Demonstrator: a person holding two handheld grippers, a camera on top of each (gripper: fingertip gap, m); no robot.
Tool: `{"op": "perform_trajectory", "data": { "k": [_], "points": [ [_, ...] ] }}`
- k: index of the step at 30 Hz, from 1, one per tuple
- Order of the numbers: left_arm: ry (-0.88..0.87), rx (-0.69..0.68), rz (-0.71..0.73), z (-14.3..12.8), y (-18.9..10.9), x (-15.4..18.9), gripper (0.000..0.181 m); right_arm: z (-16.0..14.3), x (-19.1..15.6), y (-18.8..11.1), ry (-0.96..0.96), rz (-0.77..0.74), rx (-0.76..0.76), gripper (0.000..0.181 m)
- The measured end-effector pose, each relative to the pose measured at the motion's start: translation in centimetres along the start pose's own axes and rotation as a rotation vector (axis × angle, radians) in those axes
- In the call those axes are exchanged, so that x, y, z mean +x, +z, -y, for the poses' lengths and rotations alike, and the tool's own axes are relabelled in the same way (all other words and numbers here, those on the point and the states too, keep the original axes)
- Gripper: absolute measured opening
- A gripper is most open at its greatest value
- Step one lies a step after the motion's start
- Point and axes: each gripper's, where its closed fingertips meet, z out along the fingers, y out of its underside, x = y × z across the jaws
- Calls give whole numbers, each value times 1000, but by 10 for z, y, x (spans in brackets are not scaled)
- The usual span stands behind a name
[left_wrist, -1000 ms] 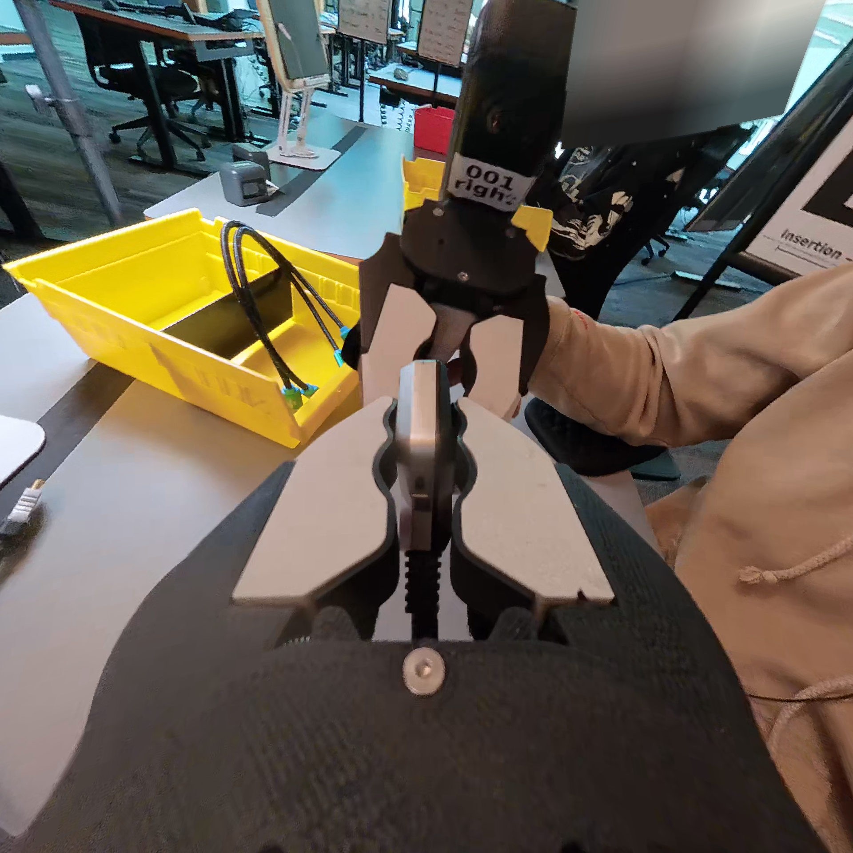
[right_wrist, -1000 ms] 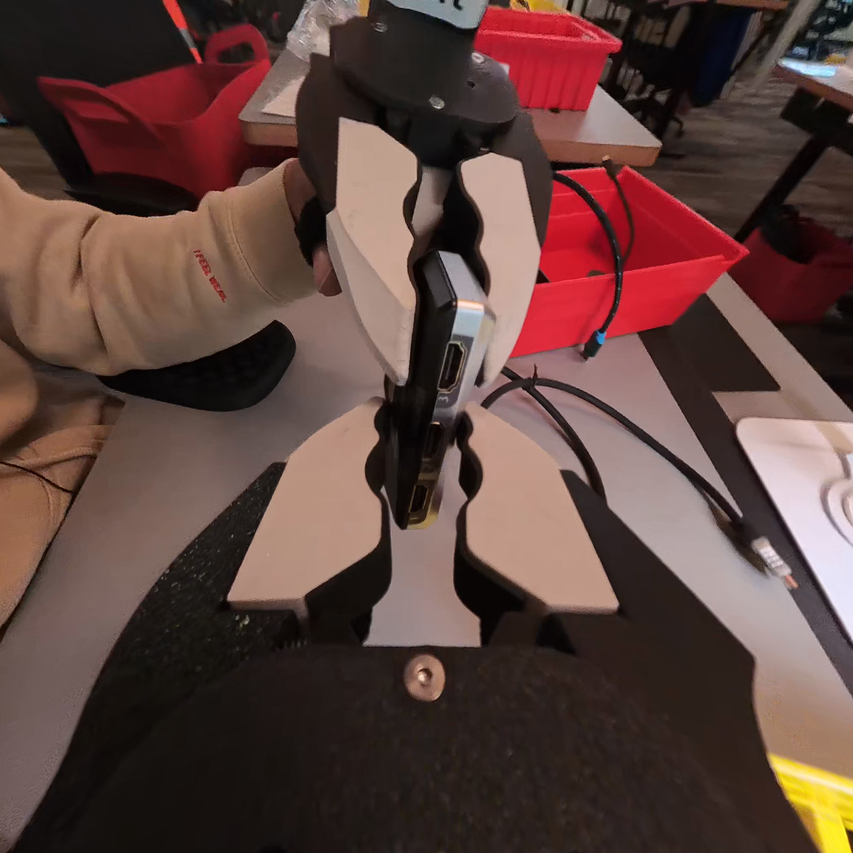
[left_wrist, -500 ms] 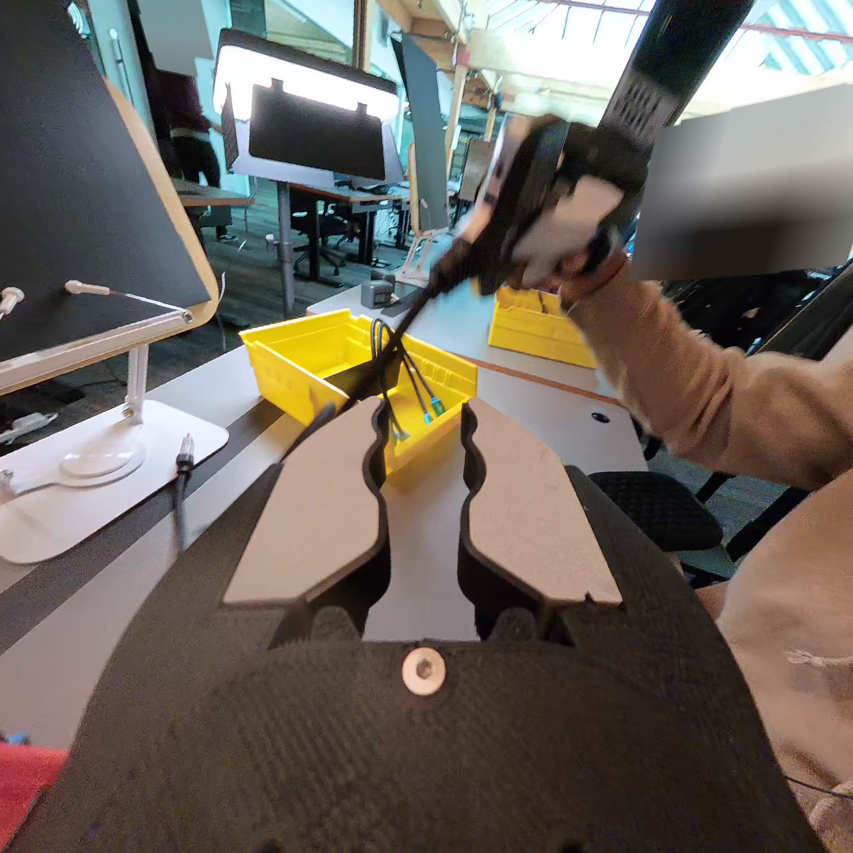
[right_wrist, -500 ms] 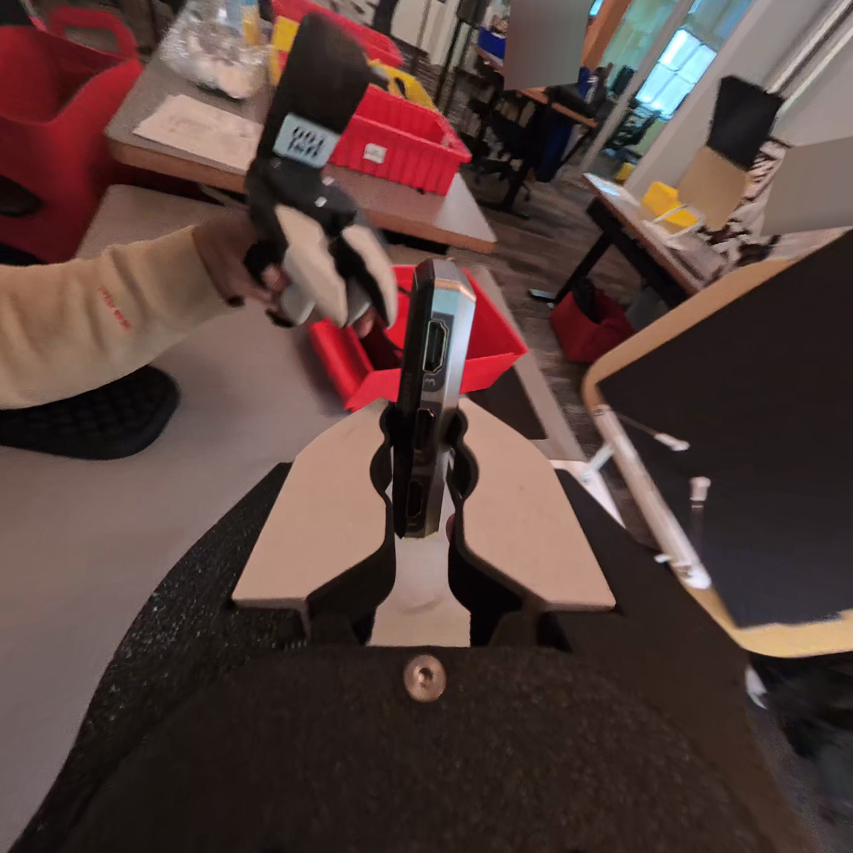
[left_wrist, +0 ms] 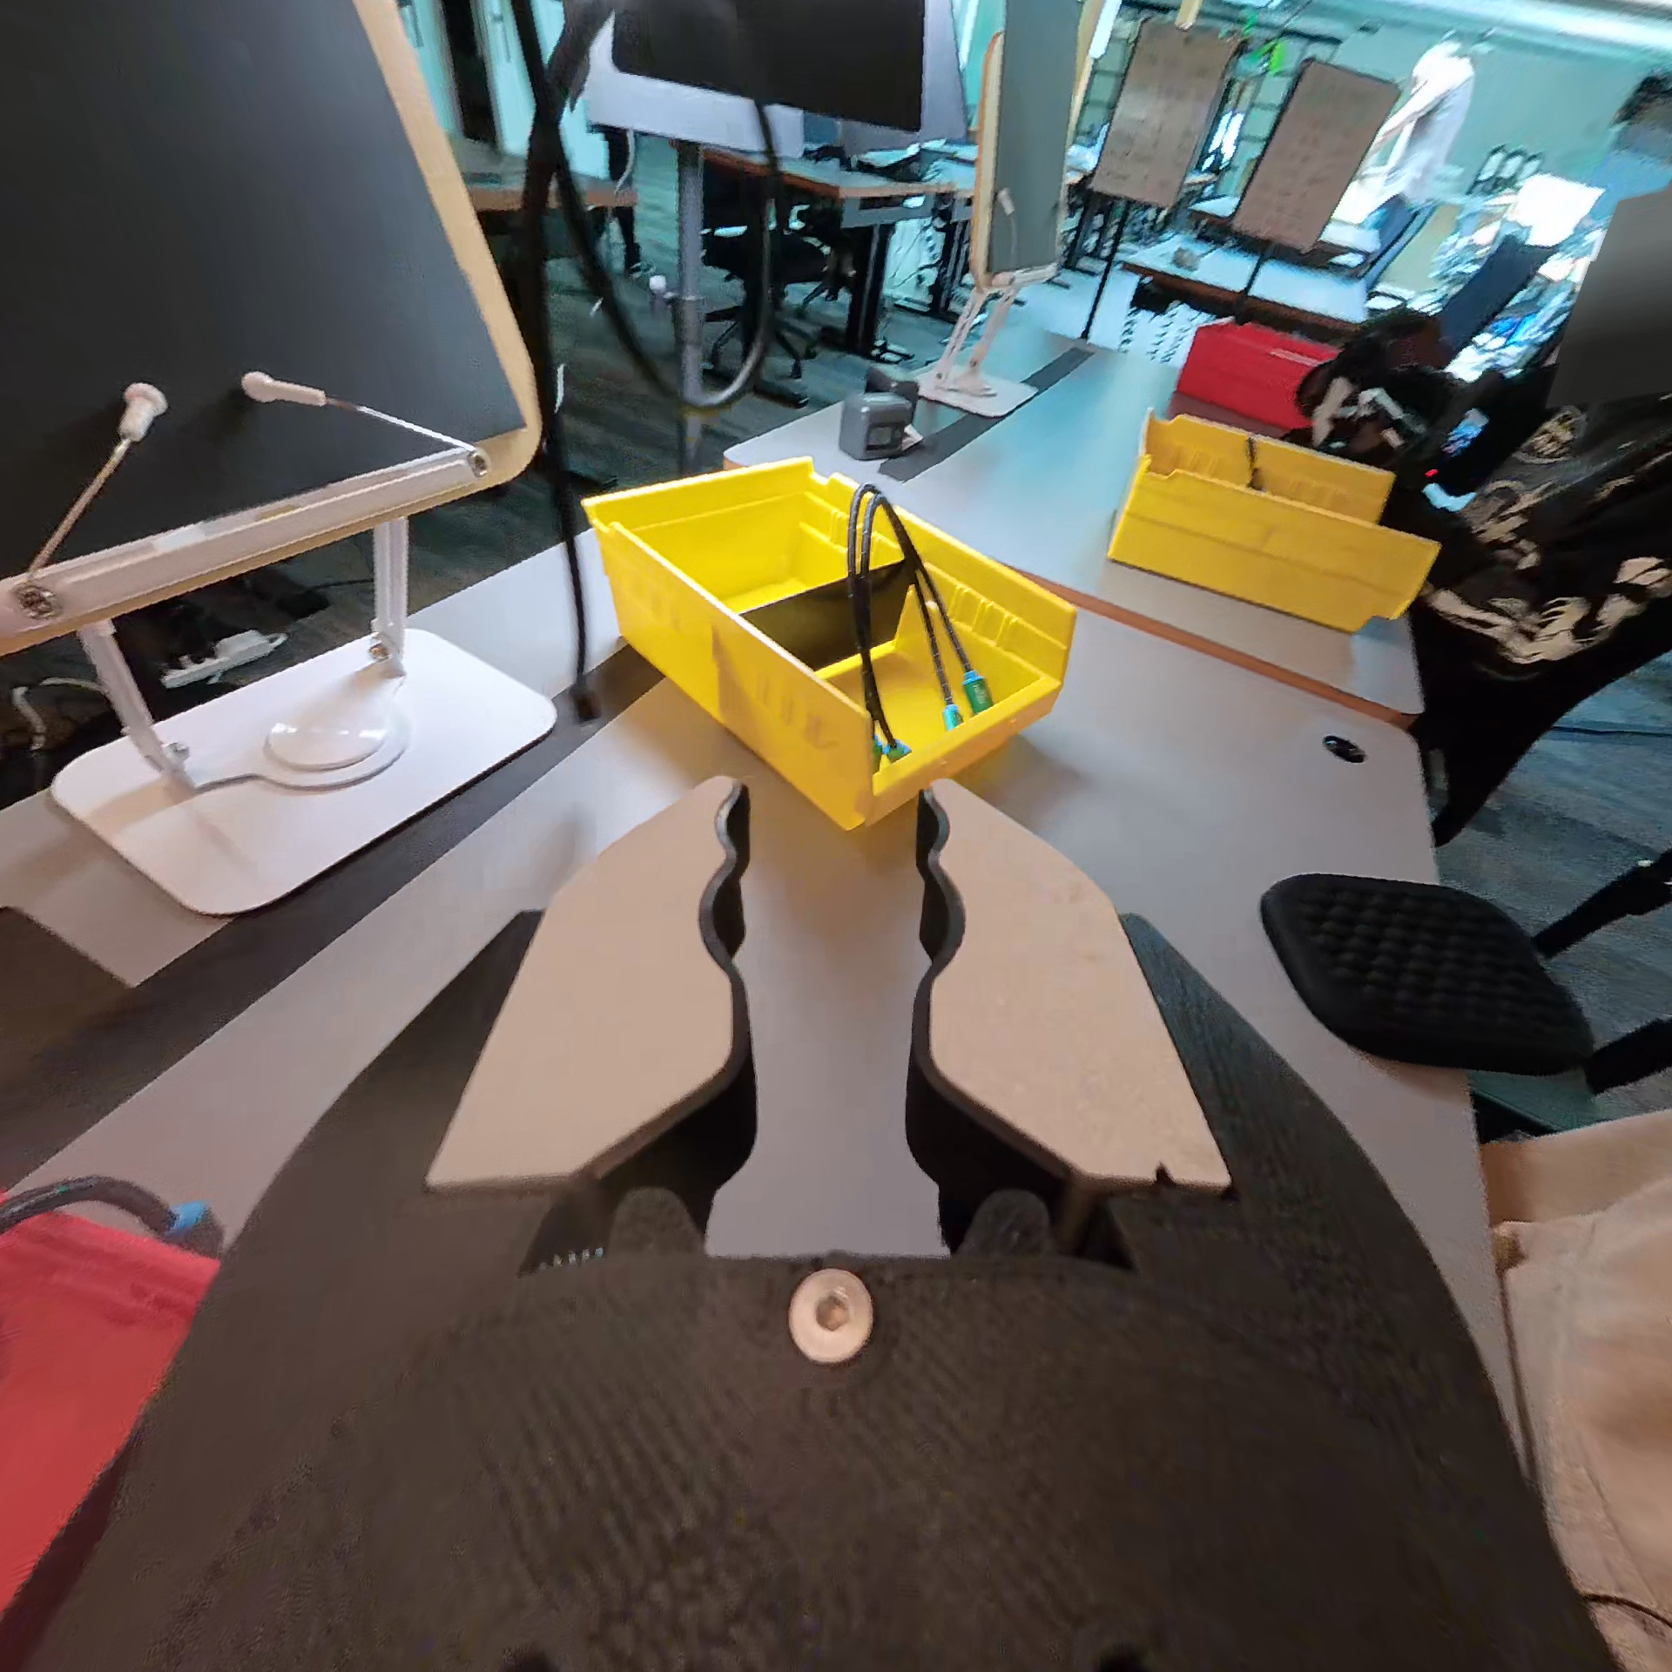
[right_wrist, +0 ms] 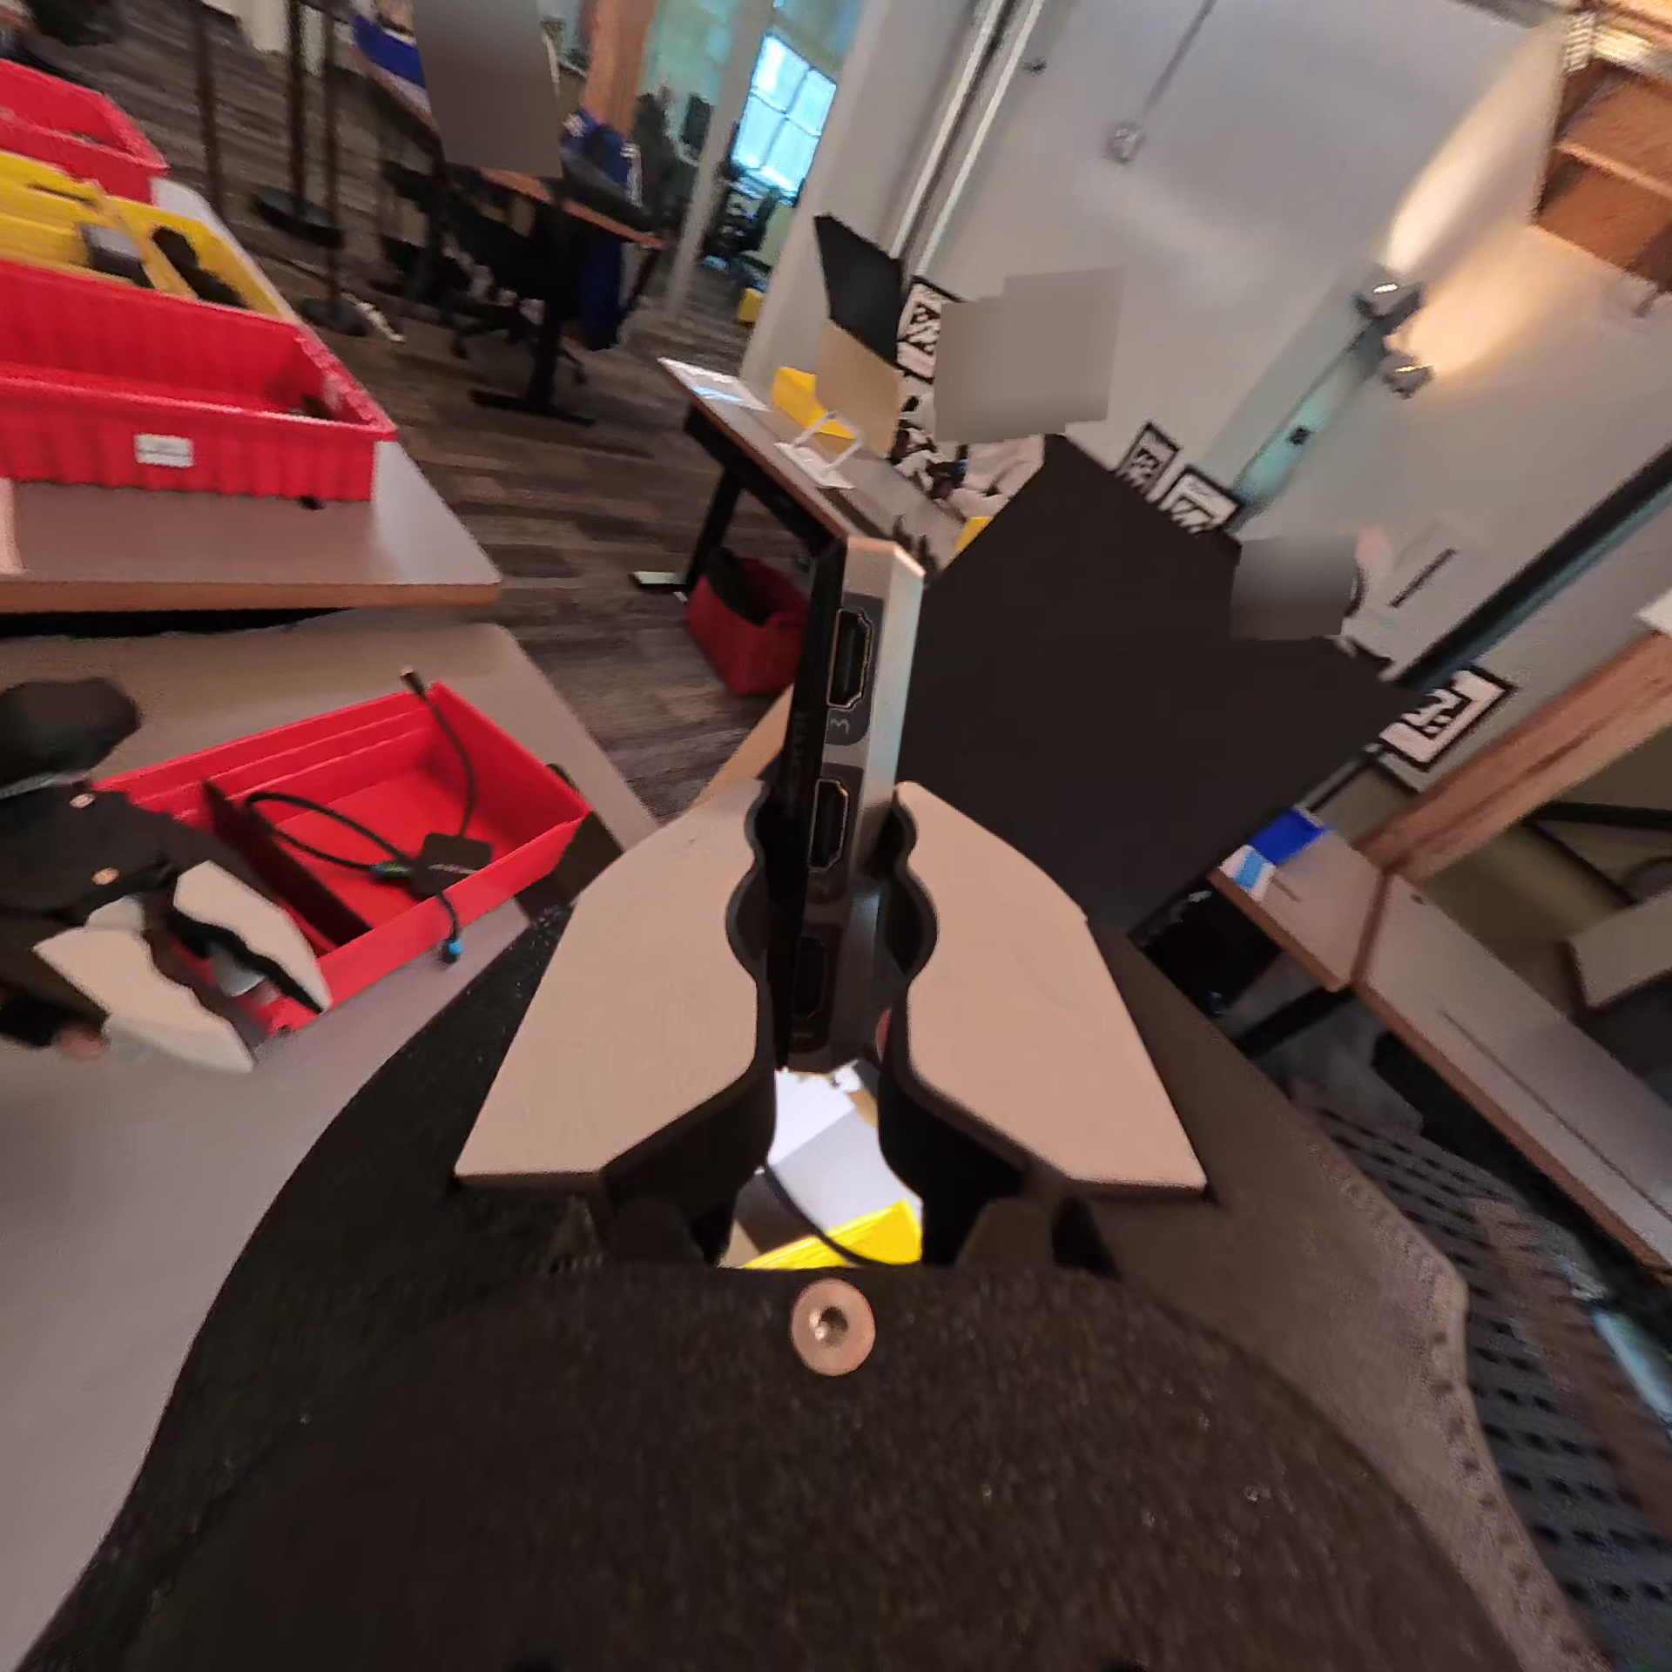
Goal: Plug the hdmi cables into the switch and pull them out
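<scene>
Gripping the switch upright, right gripper; left gripper fingers parted, empty, before yellow bin holding cables; switch's lower end hidden.

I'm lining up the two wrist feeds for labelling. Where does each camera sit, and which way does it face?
Left wrist view: behind the empty, open left gripper, looking across the grey table at the yellow bin with its cables; a beige sleeve shows.
Right wrist view: behind the right gripper, jaws shut on the switch, facing the room.
Shared: the left gripper and the table also appear in the right view.
</scene>
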Motion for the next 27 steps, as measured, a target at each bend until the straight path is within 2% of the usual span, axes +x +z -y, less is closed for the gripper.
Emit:
{"op": "perform_trajectory", "data": {
  "k": [7,16,19,27],
  "points": [
    [35,-73,135,-10,10,-13,47,40,62,-18,-75,-203,-4,22],
    [48,-133,146,-21,28,-11,53,45,106,-27,-117,-368,-15,22],
    [40,-130,143,-22,28,-12,53,31,109,-24,-93,-362,-49,22],
    [26,-123,138,-22,27,-13,51,-44,99,-6,19,-282,-142,22]
  ]
}}
